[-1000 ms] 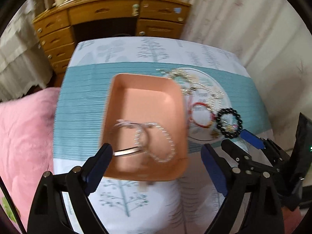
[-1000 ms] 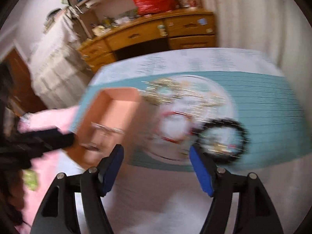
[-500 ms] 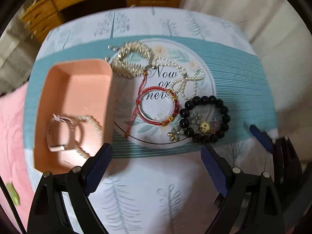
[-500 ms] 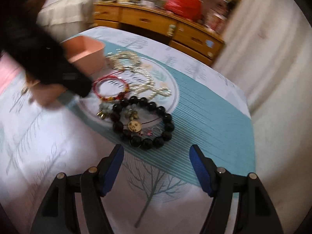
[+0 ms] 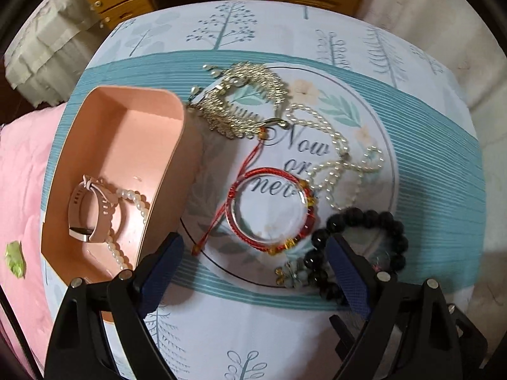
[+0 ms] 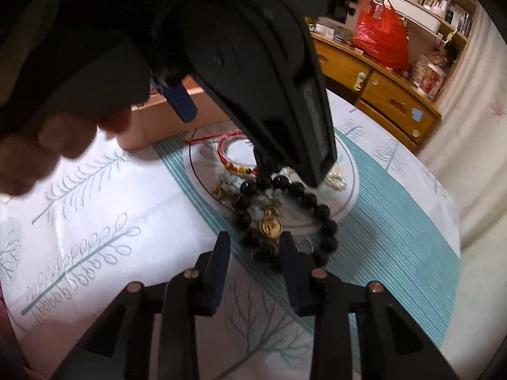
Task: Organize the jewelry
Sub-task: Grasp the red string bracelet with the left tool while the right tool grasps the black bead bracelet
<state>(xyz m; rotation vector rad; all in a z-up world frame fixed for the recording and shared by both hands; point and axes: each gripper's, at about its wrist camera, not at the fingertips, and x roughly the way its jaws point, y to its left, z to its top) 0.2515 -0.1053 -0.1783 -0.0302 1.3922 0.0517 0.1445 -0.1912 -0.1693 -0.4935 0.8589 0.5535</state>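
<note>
A pink tray [image 5: 95,117] holds a pink watch [image 5: 92,212] and a pearl strand [image 5: 133,202]. On the cloth lie a gold chain [image 5: 244,101], a pearl necklace [image 5: 336,158], a red cord bracelet [image 5: 269,209] and a black bead bracelet [image 5: 380,221]. My left gripper [image 5: 253,266] is open, low over the red bracelet. My right gripper [image 6: 255,253] has its jaws narrowed around the near beads of the black bracelet [image 6: 323,212]; whether they grip is unclear. The left gripper's body hides the tray's far part in the right wrist view.
A wooden desk with drawers [image 6: 380,82] stands behind the table, with a red bag [image 6: 380,38] on it. A pink blanket [image 5: 19,171] lies left of the table. A flower charm [image 5: 294,272] sits by the black beads.
My left gripper has come down closer over the red bracelet. My right gripper has moved in on the black bracelet and its jaws have narrowed.
</note>
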